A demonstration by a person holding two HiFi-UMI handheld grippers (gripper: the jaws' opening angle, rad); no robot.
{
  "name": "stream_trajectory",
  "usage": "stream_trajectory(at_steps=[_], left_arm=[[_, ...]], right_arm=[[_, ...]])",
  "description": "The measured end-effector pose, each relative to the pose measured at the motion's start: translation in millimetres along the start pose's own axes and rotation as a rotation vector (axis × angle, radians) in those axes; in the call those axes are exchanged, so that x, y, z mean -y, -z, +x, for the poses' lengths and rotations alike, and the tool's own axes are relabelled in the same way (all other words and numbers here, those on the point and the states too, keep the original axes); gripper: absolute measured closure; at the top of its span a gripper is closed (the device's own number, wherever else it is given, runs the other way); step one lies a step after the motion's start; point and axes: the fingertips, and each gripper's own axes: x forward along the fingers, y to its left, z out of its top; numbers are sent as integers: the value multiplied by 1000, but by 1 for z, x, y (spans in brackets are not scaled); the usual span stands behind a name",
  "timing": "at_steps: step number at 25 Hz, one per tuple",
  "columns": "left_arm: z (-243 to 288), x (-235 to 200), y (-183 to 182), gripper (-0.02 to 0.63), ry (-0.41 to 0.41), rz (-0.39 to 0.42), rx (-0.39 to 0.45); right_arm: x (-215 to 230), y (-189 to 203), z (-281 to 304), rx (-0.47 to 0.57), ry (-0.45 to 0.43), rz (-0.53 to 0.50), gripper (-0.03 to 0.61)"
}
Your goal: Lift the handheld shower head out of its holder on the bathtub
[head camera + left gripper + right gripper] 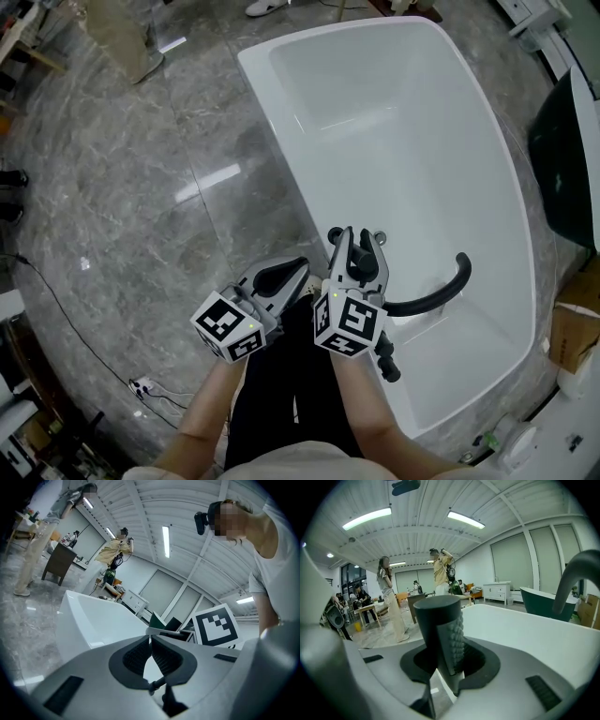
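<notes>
The white bathtub (265, 92) fills the middle of the head view, with a black curved spout (444, 292) on its near rim. My right gripper (357, 251) is over that rim, beside the spout, shut on the black cylindrical shower head handle (438, 630), which stands upright between the ribbed pads (454, 641). The spout (577, 571) arches at the right of the right gripper view. The holder is hidden under the gripper. My left gripper (304, 274) hangs just left of the right one, outside the tub wall, jaws closed tip to tip on nothing (150, 643).
Grey marble floor (122, 187) lies left of the tub, with a cable and power strip (145, 386) near my feet. A dark green tub (564, 159) and a cardboard box (574, 336) stand at the right. Several people (389, 597) work in the background.
</notes>
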Motion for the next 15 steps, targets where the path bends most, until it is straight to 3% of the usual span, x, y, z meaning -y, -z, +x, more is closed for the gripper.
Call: stream_trajectory(at_steps=[15], left_arm=[[-18, 45, -27, 594, 18, 41, 16]], right_arm=[[-13, -52, -39, 51, -65, -22, 469]])
